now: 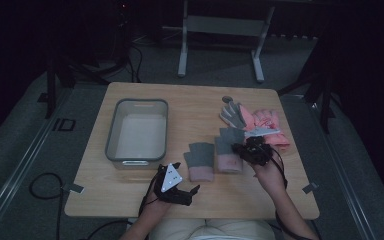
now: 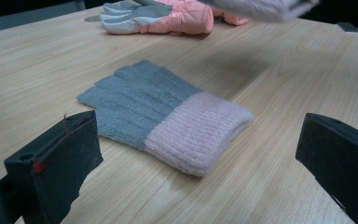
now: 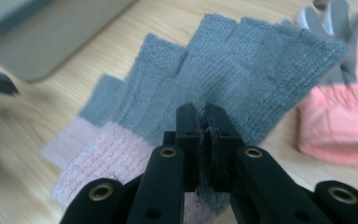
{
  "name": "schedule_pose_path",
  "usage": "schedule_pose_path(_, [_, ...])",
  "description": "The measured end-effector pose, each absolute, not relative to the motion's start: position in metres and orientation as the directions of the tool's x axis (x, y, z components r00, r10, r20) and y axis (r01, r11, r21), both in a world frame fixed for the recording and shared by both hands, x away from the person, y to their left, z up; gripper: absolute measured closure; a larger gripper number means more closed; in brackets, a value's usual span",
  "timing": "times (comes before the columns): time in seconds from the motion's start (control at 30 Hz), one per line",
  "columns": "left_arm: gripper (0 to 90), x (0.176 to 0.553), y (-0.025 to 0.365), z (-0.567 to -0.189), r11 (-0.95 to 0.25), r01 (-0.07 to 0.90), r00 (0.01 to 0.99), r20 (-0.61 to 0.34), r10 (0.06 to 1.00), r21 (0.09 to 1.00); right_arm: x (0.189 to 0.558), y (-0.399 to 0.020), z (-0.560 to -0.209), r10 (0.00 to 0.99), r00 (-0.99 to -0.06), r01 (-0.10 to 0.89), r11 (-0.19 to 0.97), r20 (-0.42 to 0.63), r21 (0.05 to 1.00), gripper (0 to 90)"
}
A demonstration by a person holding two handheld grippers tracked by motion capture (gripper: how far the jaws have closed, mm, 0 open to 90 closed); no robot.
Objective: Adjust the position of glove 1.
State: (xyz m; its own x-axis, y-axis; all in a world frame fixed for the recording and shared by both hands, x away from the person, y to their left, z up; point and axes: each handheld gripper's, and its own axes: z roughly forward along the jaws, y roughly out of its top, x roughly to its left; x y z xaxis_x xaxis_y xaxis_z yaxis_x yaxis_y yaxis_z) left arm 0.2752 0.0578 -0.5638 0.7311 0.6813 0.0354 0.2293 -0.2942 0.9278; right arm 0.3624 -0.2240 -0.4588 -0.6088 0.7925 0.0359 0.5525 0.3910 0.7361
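Right gripper (image 1: 250,148): your jaws are pinched tight on the knit of one grey-and-pink glove (image 3: 223,79), which hangs lifted off the table (image 1: 130,200), fingers fanned away from you, pink cuff toward your hand.

Left gripper (image 1: 187,192): jaws spread wide, nothing between them, resting low near the table's front edge.

Items, largest first:
- Table: pale wood, bears everything below.
- Grey bin (image 1: 112,135): back left, on your left gripper's side, well apart from the held glove; to carry the glove there you would cross leftward over the flat glove.
- Padded pink-and-grey gloves (image 1: 260,120): a heap just beyond your right gripper.
- Held glove: at your right gripper, long axis running away from you, cuff nearest.
- Second grey-and-pink glove (image 2: 163,114): lying flat between your two grippers, straight ahead of the left jaws, long axis also running away from you, cuff toward you. Your left hand is the nearer one to it; a short forward reach should bring the cuff between those open jaws.
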Motion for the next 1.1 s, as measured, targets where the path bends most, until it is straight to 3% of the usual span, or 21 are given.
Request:
schedule_pose_path(0.6, [0.0, 0.273, 0.056, -0.564, -0.303, 0.217, 0.732, 0.051, 0.68, 0.928, 0.37, -0.146, -0.489, 0.727, -0.683, 0.559, 0.46, 0.068, 0.689, 85.3])
schedule_pose_path(1.1, [0.0, 0.273, 0.055, -0.564, -0.32, 0.219, 0.733, 0.061, 0.678, 0.922, 0.379, -0.143, -0.522, 0.734, -0.671, 0.618, 0.471, 0.109, 0.63, 84.3])
